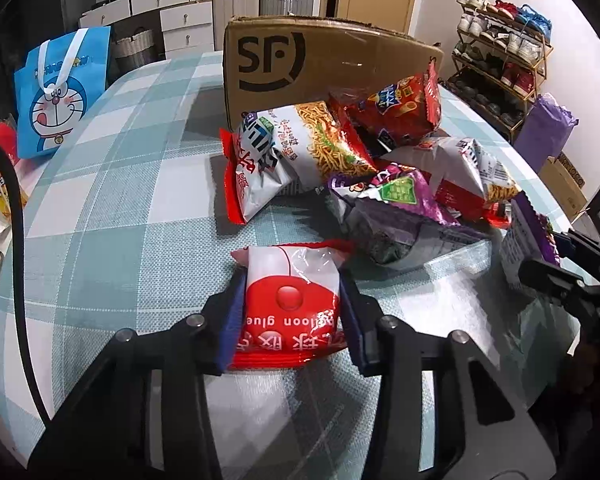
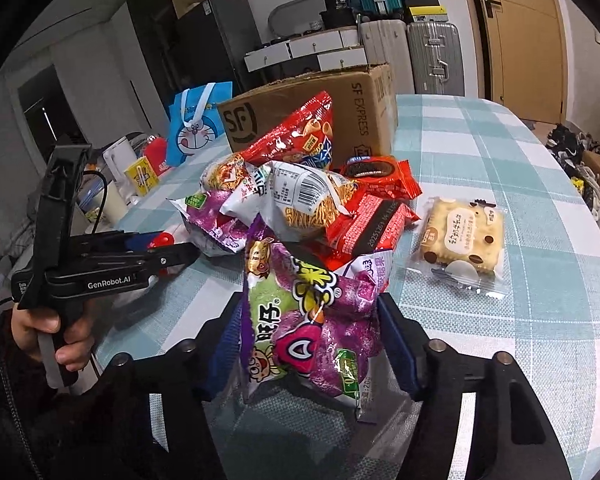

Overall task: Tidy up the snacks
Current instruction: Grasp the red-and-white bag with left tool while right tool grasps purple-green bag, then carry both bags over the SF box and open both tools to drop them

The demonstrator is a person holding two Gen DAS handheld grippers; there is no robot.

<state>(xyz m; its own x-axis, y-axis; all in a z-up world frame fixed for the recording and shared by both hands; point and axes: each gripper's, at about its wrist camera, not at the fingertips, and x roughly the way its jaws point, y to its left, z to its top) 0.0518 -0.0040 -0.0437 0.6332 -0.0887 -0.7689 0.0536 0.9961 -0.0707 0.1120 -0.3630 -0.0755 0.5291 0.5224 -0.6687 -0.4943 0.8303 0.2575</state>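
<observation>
At lower centre of the left wrist view, found left gripper [image 1: 292, 312] clenched on a small red-and-white glossy film packet [image 1: 288, 276], pads pressing both side edges; packet lying near the bare teal-and-white checked tablecloth [image 1: 120, 220], apart from the heap.

At lower centre of the right wrist view, found right gripper [image 2: 310, 332] clenched on a puffy purple foil sweet bag [image 2: 300, 280], held upright, its top touching the heap of mixed snack bags [image 2: 300, 184] at mid-frame.

Noted brown cardboard box with black round mark [image 1: 340, 64] standing behind the heap at upper centre; cannot tell whether open on top. Noted clear-wrapped biscuit packet [image 2: 460, 236] lying alone, right of the heap.

Risks, as judged:
- Slippage of red-and-white packet: slick film, narrow hold on the edges only; likely to twist or drop on a fast lift
- Crushing or bursting of purple bag: air-filled, squeezed across its belly
- Dragging of neighbouring bags off the heap: purple bag touching them at its top; advise lifting straight up before moving away
- Contact between the two tools: working close together at the same heap; advise moving one at a time
</observation>
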